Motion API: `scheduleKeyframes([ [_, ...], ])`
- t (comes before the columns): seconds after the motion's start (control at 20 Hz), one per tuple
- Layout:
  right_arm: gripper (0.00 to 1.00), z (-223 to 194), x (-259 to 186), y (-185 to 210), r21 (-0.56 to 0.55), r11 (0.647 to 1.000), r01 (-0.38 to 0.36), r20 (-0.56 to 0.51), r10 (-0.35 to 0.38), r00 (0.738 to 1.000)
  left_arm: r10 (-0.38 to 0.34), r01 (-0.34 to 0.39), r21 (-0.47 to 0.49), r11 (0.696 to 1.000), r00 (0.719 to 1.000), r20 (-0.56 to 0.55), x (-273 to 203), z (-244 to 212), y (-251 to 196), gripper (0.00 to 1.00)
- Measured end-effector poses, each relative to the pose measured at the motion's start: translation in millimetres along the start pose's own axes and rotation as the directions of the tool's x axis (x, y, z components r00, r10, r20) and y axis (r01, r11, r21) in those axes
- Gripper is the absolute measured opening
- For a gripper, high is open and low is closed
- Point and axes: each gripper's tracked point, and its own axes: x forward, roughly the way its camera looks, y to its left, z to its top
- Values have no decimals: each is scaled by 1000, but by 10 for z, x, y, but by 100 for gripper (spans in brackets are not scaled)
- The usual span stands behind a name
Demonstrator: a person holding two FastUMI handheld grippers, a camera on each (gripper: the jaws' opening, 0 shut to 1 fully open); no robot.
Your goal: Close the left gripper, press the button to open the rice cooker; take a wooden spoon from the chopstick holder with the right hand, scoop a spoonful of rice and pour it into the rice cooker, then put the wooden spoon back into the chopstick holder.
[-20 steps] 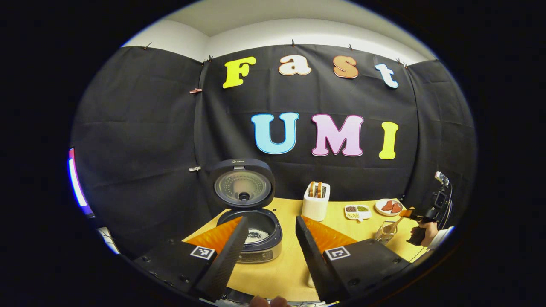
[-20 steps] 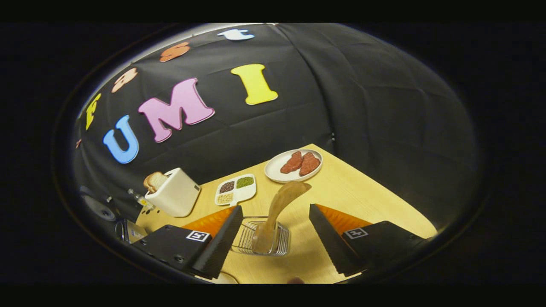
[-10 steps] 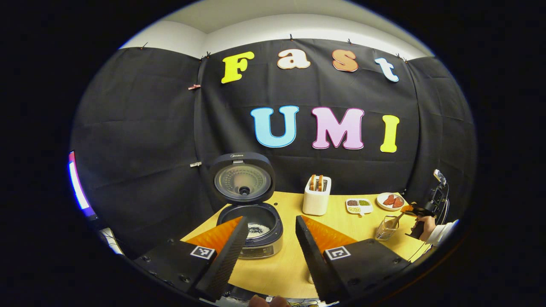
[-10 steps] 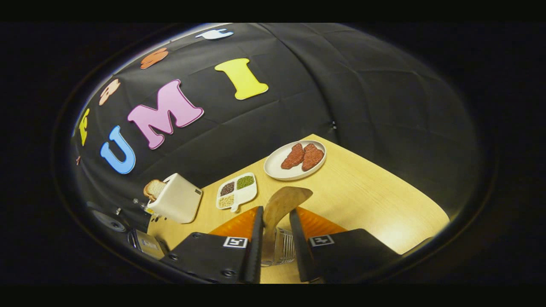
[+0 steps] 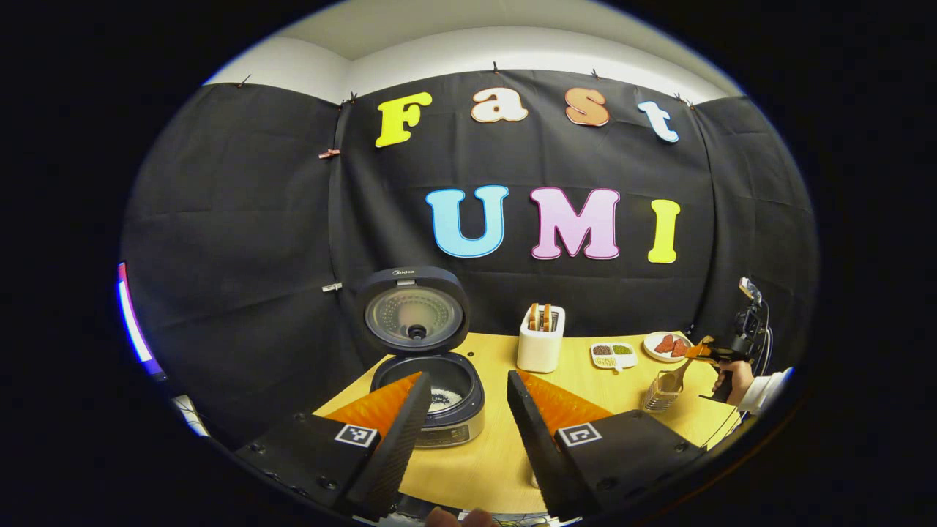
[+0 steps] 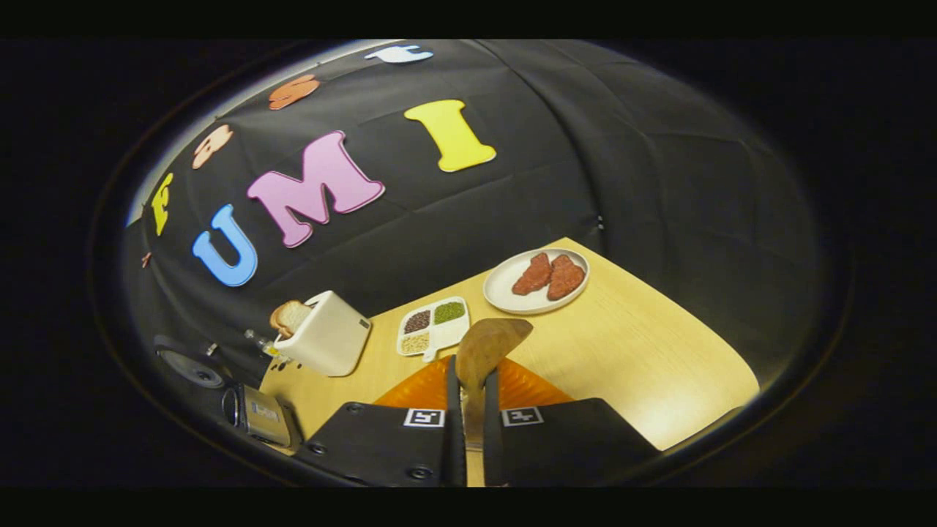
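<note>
Wooden spoon (image 6: 483, 344) sits pinched between my right gripper (image 6: 468, 410) fingers, handle running forward and up from the jaws, bowl tilted ahead; I think it's barely clear of the chopstick holder (image 5: 662, 391). My left gripper (image 5: 468, 432) hangs wide open, holding nothing, with the open rice cooker (image 5: 432, 380) just ahead of it, well left of the spoon.

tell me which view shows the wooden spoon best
The right gripper view: the wooden spoon sits close, its handle pinched between the right gripper fingers. The left gripper view shows it small and far off, above the chopstick holder.
</note>
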Motion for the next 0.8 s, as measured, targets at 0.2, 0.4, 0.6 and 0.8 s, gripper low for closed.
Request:
scheduleKeyframes([
  [0.2, 13, 196, -567, 408, -42, 996, -83, 33, 85, 996, -23, 24, -58, 998, 1000, 12, 63, -10, 57, 75],
  [0.4, 13, 107, -1158, 952, -70, 980, -188, 4, 189, 982, -52, 55, -100, 993, 998, 28, 123, -33, 169, 75],
  [0.6, 9, -323, -1615, 1521, -86, 957, -278, -69, 272, 960, -81, 86, -146, 986, 996, 41, 170, -82, 301, 75],
  [0.8, 13, -872, -1711, 1768, -154, 947, -282, -144, 261, 955, -108, 114, -187, 976, 993, 42, 199, -146, 448, 79],
])
